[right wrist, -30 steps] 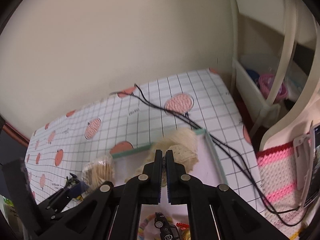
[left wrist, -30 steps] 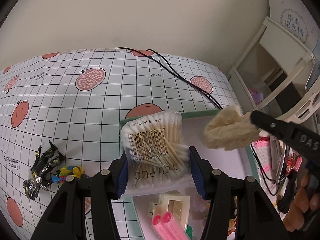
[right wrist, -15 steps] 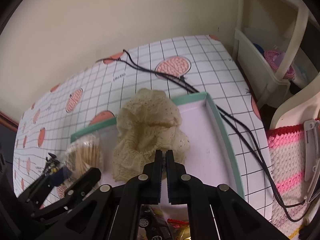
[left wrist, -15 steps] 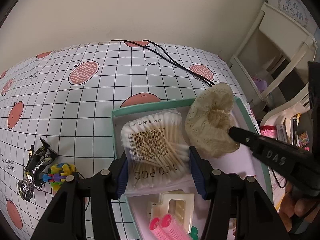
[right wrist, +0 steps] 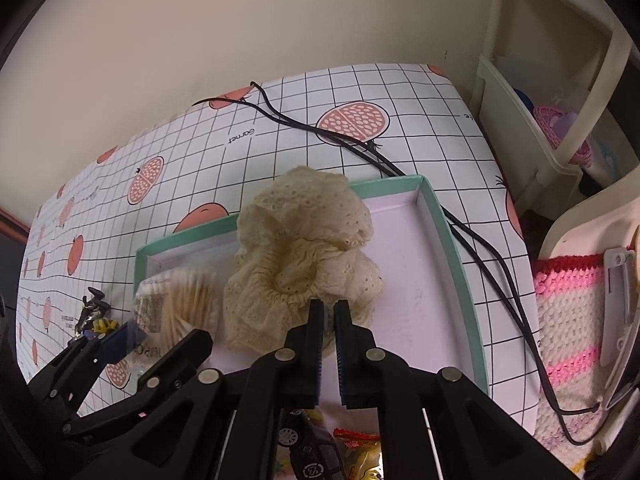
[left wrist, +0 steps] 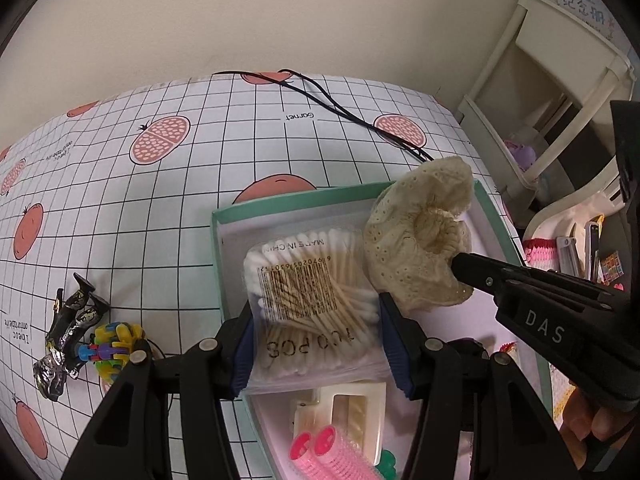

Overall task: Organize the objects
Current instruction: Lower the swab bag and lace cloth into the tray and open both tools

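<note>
With the lace scrunchie (right wrist: 304, 264) laid in the tray (left wrist: 496, 224) and the right gripper (right wrist: 327, 312) just parting, the left gripper (left wrist: 316, 332) clamped the cotton-swab bag (left wrist: 312, 300) above it; toys (left wrist: 80, 336) remained outside.

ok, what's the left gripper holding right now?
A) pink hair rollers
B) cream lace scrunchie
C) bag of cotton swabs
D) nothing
C: the left gripper has both pads pressed on the sides of the bag of cotton swabs, held over the teal tray.
</note>
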### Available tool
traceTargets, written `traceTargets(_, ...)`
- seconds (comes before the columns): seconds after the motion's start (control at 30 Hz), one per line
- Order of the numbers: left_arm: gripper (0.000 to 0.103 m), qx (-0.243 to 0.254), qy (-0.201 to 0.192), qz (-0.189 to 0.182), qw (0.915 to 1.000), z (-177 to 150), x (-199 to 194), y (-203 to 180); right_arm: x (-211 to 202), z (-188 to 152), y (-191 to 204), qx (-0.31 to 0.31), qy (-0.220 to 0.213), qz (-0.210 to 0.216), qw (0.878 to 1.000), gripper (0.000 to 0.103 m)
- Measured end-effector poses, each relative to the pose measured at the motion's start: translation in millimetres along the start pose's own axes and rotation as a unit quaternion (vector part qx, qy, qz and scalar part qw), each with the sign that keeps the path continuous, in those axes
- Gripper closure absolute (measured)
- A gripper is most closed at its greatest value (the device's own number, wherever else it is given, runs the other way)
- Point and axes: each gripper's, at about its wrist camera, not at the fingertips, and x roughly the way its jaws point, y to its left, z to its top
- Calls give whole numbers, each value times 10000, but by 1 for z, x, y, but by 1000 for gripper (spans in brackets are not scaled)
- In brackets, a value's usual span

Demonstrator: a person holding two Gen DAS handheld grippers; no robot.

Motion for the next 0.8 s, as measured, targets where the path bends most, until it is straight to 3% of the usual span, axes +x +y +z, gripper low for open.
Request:
traceTargets(0.13,45,-82,74,-100,9999,0,1,1,-4,0,1,6,-30,-22,10000,80)
traceTargets(0.47,44,-91,-26,-207,9997,10,-20,-3,-35,4,9,-132,-372,23,9992,79)
traceTargets(0.57,44,-122,-118,-243,9996,13,-30,-2,-45,5,12,-174,-495,22,9986,67)
traceTargets(0.8,43,-400,-302,-156,9986,21,-48,14,-59,6,20,-264,-647,53,9975,65)
